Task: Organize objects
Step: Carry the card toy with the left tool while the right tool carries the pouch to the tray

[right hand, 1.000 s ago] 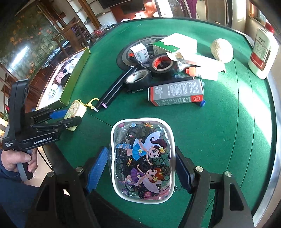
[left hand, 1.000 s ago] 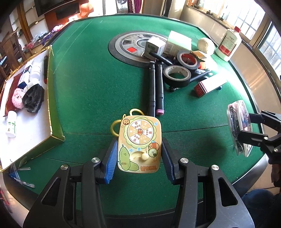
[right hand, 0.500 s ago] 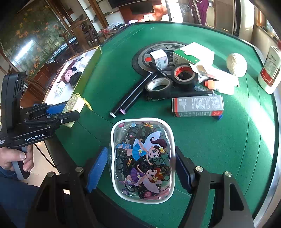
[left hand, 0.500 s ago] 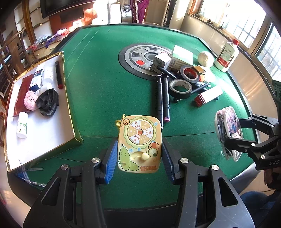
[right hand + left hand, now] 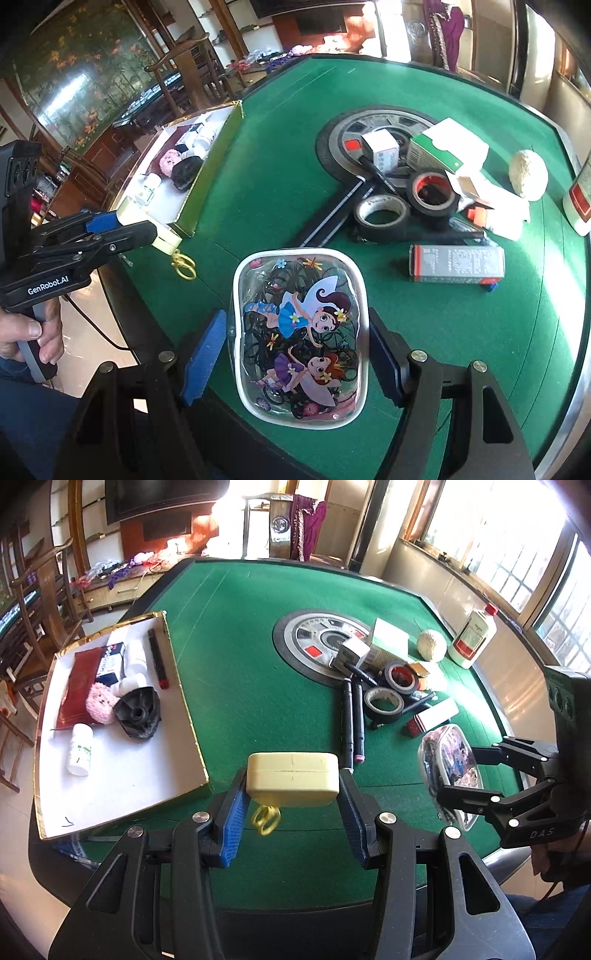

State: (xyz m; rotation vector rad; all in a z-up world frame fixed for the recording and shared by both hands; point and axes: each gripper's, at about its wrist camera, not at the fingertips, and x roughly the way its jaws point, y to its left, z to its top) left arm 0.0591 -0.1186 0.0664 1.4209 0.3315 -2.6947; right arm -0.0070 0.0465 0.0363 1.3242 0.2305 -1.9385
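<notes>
A round green felt table [image 5: 258, 657] fills both views, with a grey dial-like disc [image 5: 317, 642] at its centre. On its left edge in the left wrist view sits a white tray with a gold rim [image 5: 122, 760], holding a red pouch, a pink fluffy ball, a black object and small white bottles. Right of centre lies a cluster: two rolls of black tape [image 5: 406, 206], two dark markers [image 5: 351, 716], small cartons and a white bottle with a red cap [image 5: 472, 635] at the upper right. The right gripper [image 5: 295, 354] clamps a clear fairy-print pouch [image 5: 301, 332] at lower centre of its own view. The left gripper [image 5: 291, 805] is closed on a cream toy case [image 5: 291, 779], seen edge-on at lower centre, above the felt near the tray's corner, its yellow clasp [image 5: 265, 818] dangling below.
</notes>
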